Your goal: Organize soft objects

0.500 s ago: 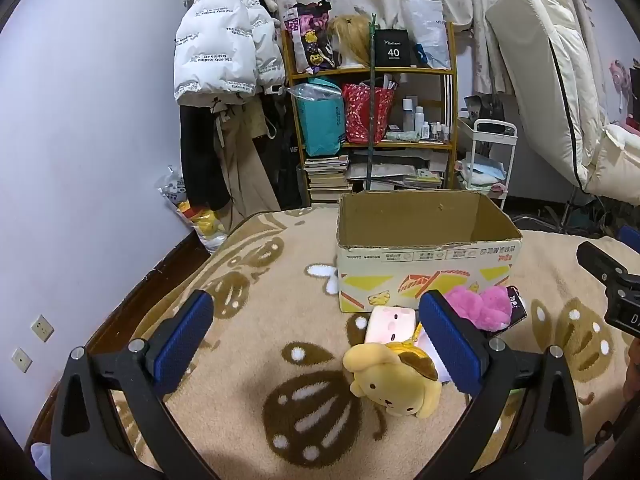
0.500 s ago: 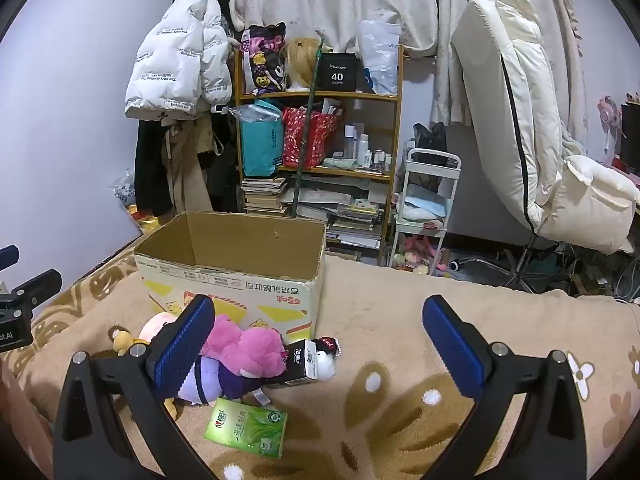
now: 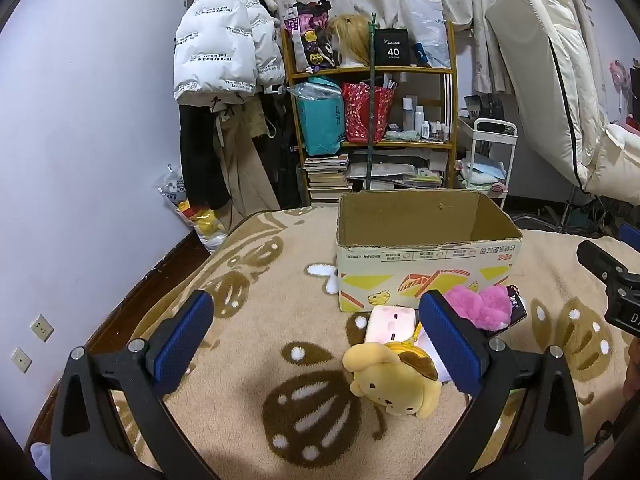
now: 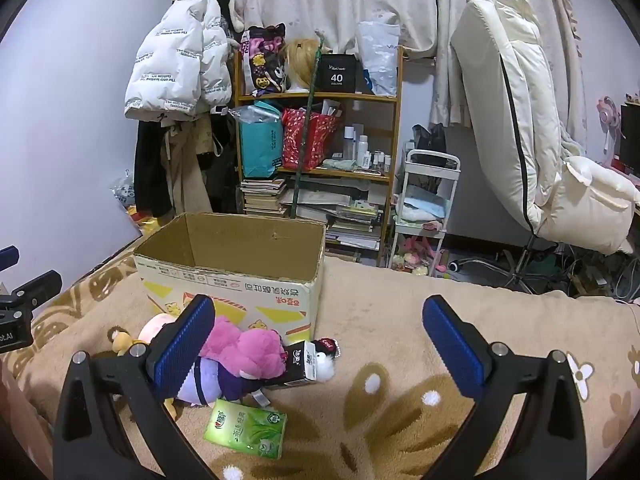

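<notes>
Hovering above a beige blanket [image 3: 248,320] patterned with brown shapes, both grippers stand with their jaws wide apart and nothing between the blue pads. Ahead of the left gripper [image 3: 316,336] lies a yellow dog plush [image 3: 394,384], on the blanket close to its right pad; behind it sits a pale pink plush [image 3: 390,322], and to the right a bright pink plush [image 3: 478,306]. All three cluster against the near wall of an open box [image 3: 424,256] that stands on the blanket toward its far edge, its inside showing bare cardboard. From the right gripper [image 4: 320,340], the same box [image 4: 236,276] sits to the left of centre, and the pink plush [image 4: 248,350] rests on a purple plush [image 4: 218,384] just beyond the left pad. Next to them lies a black carton [image 4: 300,364] with a small penguin toy [image 4: 326,358] at its end. Nearer the camera, a green tissue pack [image 4: 246,428] lies flat on the blanket, just apart from the purple plush. Beyond the far edge stand a shelf [image 3: 372,128] crowded with bags and books, a hanging white jacket [image 3: 224,44], and a small white cart [image 4: 424,204].
</notes>
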{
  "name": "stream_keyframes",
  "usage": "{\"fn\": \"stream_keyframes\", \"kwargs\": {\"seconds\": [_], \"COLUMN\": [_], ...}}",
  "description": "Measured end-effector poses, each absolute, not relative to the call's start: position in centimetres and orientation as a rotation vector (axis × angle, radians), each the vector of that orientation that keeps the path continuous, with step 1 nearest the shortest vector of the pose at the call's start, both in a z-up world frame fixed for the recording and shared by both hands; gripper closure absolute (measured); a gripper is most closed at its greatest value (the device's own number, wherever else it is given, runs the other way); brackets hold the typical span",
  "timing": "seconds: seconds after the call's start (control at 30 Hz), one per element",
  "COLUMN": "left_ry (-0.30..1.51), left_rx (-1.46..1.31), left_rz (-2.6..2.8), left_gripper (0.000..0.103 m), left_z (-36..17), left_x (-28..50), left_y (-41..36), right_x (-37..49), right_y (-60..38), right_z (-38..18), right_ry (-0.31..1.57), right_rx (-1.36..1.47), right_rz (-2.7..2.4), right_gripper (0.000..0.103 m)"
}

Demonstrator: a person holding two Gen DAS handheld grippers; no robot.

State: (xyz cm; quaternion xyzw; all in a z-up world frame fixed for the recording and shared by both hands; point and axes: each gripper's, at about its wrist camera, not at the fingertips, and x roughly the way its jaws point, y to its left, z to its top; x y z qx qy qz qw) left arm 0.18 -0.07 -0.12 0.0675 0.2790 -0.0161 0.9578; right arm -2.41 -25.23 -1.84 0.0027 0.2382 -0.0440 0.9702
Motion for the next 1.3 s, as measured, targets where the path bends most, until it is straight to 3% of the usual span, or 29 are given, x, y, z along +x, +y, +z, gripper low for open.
{"fn": "stream_keyframes", "kwargs": {"seconds": [1.3], "left_ry": [0.564], "left_rx": [0.138], "left_rz": [-0.034], "left_gripper": [0.002], "left_z": [-0.04], "left_x": [0.07], "left_y": [-0.04], "right_x": [-2.49], "right_y": [-24.97], "right_z": [-1.62], "right_ry": [0.475], "right_rx": [-0.002], "right_rz": [-0.091], "right_gripper": [0.000]}}
